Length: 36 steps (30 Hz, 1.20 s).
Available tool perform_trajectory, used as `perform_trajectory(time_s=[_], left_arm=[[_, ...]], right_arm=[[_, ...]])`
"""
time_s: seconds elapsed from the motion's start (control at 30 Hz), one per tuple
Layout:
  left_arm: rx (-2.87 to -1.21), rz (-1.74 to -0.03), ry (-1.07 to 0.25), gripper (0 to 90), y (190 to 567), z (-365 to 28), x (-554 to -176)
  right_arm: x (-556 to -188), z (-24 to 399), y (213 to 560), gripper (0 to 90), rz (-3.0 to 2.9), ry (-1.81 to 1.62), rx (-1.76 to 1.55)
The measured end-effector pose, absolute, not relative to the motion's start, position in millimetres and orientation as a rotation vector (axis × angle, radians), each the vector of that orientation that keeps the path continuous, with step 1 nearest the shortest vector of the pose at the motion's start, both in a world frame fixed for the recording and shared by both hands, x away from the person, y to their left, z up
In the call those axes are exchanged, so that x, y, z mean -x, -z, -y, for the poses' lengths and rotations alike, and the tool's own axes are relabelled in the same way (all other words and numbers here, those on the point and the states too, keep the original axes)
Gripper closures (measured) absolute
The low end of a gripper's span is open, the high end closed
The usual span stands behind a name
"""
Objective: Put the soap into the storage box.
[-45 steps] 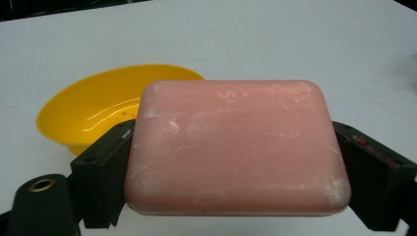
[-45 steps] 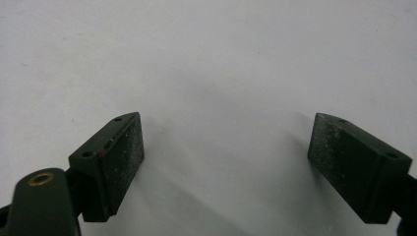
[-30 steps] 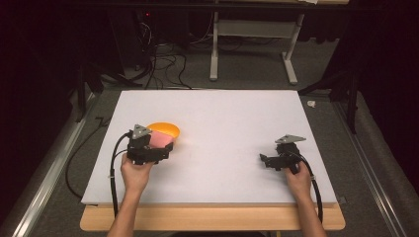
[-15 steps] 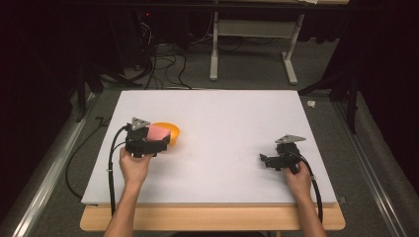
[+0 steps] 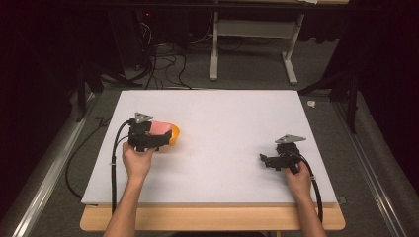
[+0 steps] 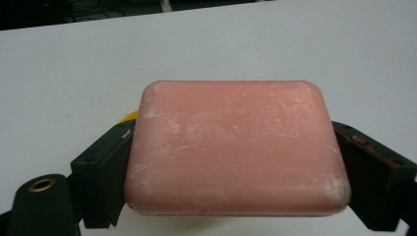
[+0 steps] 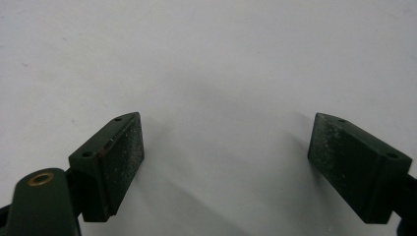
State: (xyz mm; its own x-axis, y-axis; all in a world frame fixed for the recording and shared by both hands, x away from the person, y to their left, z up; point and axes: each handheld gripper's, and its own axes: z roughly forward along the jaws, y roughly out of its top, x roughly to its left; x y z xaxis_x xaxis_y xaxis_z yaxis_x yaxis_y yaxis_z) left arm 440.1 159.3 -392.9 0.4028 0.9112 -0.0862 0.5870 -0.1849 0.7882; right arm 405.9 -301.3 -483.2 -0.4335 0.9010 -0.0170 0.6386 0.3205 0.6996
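Soap is the item in hand: a pink, round-cornered rectangular bar of soap (image 6: 236, 147) is sitting clamped between the two black jaws of the left gripper (image 5: 148, 138), both pads pressing on its short ends. In the high view the pink bar (image 5: 158, 127) is hanging just above the shallow orange plastic dish (image 5: 173, 134) on the left half of the white table board (image 5: 222, 118).

Against the earlier high views, the left gripper is now standing further toward the left and slightly nearer the person's edge, and the bar with it; the orange dish is now showing mostly on the far right side of the gripper instead of lying open beyond it. The grip is looking unchanged. In my judgement the bar is being lifted out of, and carried away from, the dish, so the removal step is under way and a set-down place is not yet chosen.

The right gripper (image 5: 269, 160) is resting on the board well apart, in the same spot as before, jaws spread wide with nothing between them.

The left gripper view is showing scuffs and white residue on the bar's face, plus a sliver of yellow-orange at its lower left edge. The right gripper view is confirming bare white board (image 7: 216, 73) between its pads.
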Motion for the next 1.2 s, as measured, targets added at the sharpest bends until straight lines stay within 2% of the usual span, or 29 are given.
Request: perform_trajectory(time_s=[1.2], left_arm=[[-1.951,-1.446,-0.527,13.6,421.8,-150.0,-482.4]], right_arm=[[-406.0,301.3,483.3,14.5,-2.187,-0.879,-1.362]])
